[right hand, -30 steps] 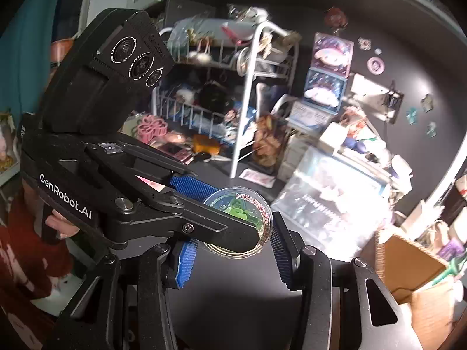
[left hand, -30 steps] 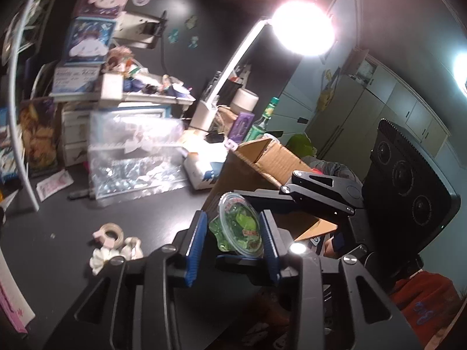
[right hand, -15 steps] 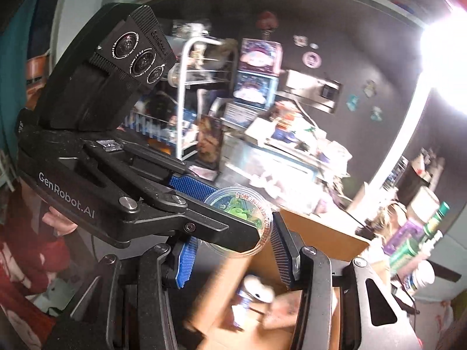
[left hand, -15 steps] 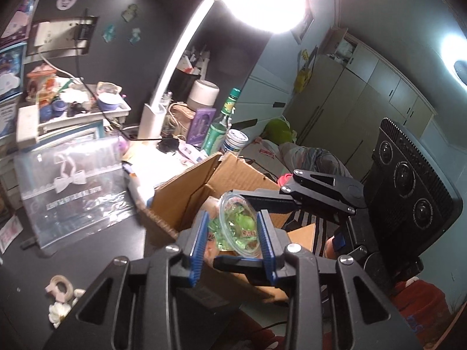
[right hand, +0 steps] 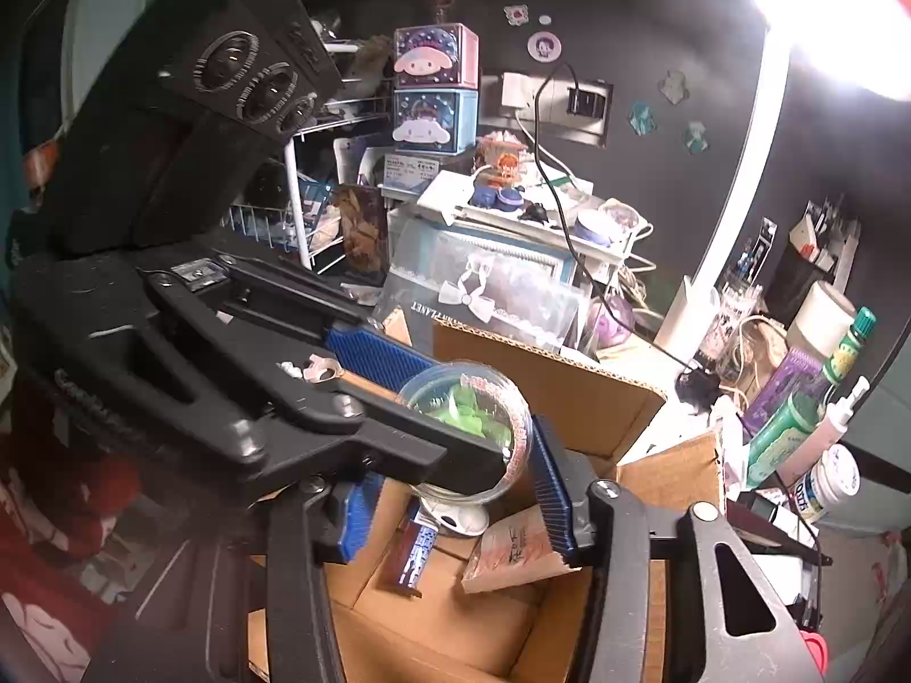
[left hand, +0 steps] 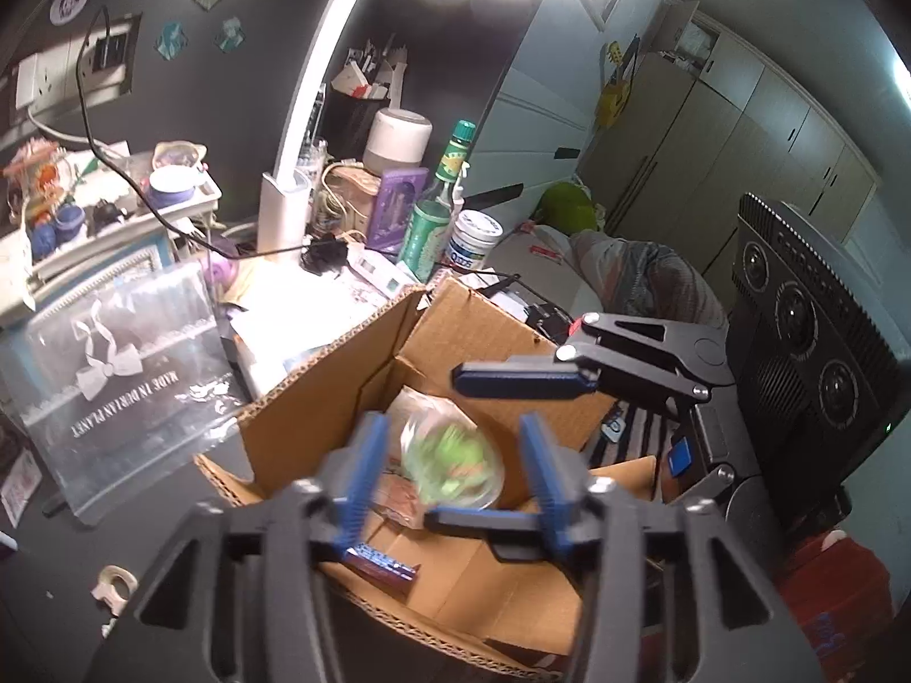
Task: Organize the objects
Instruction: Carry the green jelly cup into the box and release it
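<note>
A clear round tub of green pieces (left hand: 450, 455) hangs blurred over an open cardboard box (left hand: 319, 393). It sits between the blue pads of both grippers, which cross around it. My left gripper (left hand: 452, 427) has its jaws opening, and a gap shows on each side of the tub. In the right wrist view the tub (right hand: 467, 427) lies between the pads of my right gripper (right hand: 450, 472), whose jaws are also opening. The tub's edge is close to the right pad (right hand: 549, 484). The left gripper's finger (right hand: 398, 449) hides the tub's other side.
The box (right hand: 569, 398) holds a paper packet (right hand: 512, 552), a dark blue wrapper (right hand: 413, 558) and a white item. A clear bag with a bow (left hand: 125, 358), a lamp base (left hand: 282, 210) and bottles (left hand: 433, 227) crowd the desk behind. Tape rolls (left hand: 117, 580) lie front left.
Both grippers carried the tub from over the dark desk to above the cardboard box. Both pairs of jaws have widened, and the tub has gone blurred and sunk a little between them.
</note>
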The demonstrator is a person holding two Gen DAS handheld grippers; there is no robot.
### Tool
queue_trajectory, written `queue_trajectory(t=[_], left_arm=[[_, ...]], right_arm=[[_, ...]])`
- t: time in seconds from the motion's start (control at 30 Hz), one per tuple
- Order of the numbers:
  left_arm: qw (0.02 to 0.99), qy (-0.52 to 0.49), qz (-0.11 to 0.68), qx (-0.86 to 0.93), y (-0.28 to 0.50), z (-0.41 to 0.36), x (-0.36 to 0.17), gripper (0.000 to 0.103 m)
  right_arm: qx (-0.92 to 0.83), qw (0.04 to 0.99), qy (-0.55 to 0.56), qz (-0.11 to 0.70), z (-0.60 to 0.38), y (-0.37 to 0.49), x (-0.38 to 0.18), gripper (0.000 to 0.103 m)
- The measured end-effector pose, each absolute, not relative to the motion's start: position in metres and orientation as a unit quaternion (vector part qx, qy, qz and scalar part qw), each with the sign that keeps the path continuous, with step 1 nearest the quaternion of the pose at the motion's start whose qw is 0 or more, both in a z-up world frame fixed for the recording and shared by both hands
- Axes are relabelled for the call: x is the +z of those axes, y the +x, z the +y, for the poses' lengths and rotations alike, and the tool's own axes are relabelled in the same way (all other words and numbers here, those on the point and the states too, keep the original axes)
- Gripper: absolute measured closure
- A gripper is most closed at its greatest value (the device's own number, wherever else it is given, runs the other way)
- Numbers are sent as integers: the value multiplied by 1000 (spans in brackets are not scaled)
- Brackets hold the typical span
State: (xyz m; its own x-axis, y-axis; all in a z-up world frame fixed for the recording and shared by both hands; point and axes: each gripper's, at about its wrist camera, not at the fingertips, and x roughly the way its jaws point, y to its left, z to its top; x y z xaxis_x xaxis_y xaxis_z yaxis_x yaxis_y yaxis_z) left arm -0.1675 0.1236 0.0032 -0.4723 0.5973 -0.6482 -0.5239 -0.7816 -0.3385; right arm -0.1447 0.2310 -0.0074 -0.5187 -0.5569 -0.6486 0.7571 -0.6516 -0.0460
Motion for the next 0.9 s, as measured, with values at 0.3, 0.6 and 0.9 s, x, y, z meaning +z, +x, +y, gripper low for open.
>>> queue_trajectory(t=[0.3, 0.6, 0.9], left_arm=[[272, -351, -41, 895, -154, 95, 22, 14], [231, -321, -46, 917, -126, 55, 29, 14], [133, -295, -53, 945, -89, -15, 13, 13]], right_arm=[[-864, 374, 294, 163, 235, -142, -6, 37], [-863, 376, 292, 168, 221, -135, -5, 37], [-830, 467, 267, 150, 158, -93, 0, 37]])
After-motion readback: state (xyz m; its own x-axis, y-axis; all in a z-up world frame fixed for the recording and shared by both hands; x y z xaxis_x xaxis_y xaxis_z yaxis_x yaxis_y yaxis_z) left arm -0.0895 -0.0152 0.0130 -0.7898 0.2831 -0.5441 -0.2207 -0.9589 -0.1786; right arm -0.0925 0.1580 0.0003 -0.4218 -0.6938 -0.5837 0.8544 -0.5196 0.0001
